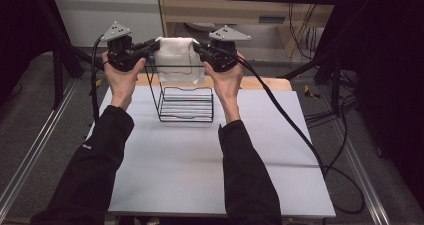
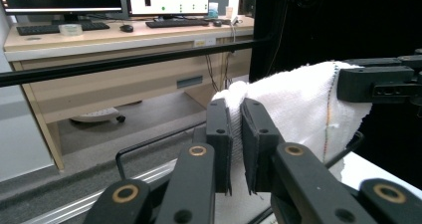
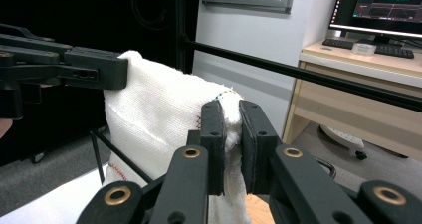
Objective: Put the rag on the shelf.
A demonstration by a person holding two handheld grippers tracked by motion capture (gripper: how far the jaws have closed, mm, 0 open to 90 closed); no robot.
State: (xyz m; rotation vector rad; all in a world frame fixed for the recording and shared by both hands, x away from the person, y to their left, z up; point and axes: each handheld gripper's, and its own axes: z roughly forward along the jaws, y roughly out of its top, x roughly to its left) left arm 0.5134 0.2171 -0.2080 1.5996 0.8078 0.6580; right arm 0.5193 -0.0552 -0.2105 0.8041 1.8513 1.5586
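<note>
Forearms raised level, left hand-held gripper [image 1: 150, 47] and right hand-held gripper [image 1: 198, 48] pinching white towel [image 1: 175, 55] corners above wire rack [image 1: 186, 105]

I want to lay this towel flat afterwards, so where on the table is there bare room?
The near half of the table is bare, from the wire rack to the front edge between the sleeves, plus the strip right of the rack. The far edge is crowded: rack, white towel, left gripper, right gripper.

one white towel [image 1: 174, 55], one black wire rack [image 1: 186, 104], one table [image 1: 260, 155], two grippers.
</note>
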